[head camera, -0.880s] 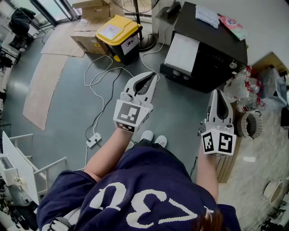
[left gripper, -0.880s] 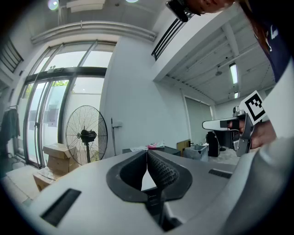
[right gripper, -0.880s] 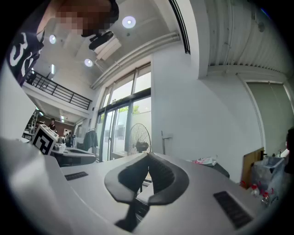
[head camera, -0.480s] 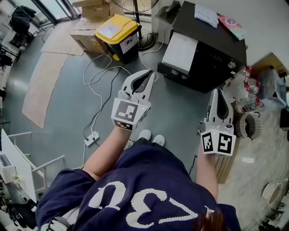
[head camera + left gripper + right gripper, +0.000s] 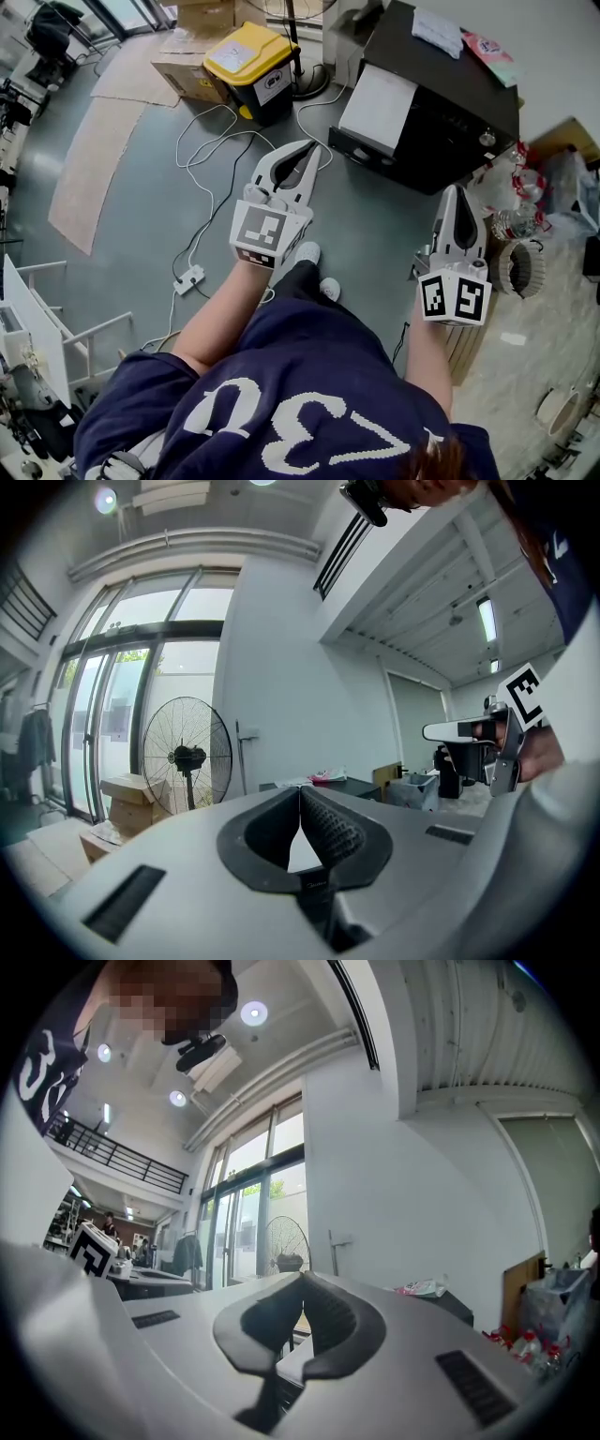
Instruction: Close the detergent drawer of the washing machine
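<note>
A shoe (image 5: 307, 253) has stepped farther. Left tongs (image 5: 314, 150) and right tongs (image 5: 453, 191) are closed, empty. Detergent drawer (image 5: 378, 110) is likely light, rigid plastic; push its near front.

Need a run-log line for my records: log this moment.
phase: pre-contact | left gripper: shut, empty | right gripper: shut, empty | black appliance: ahead, untouched
</note>
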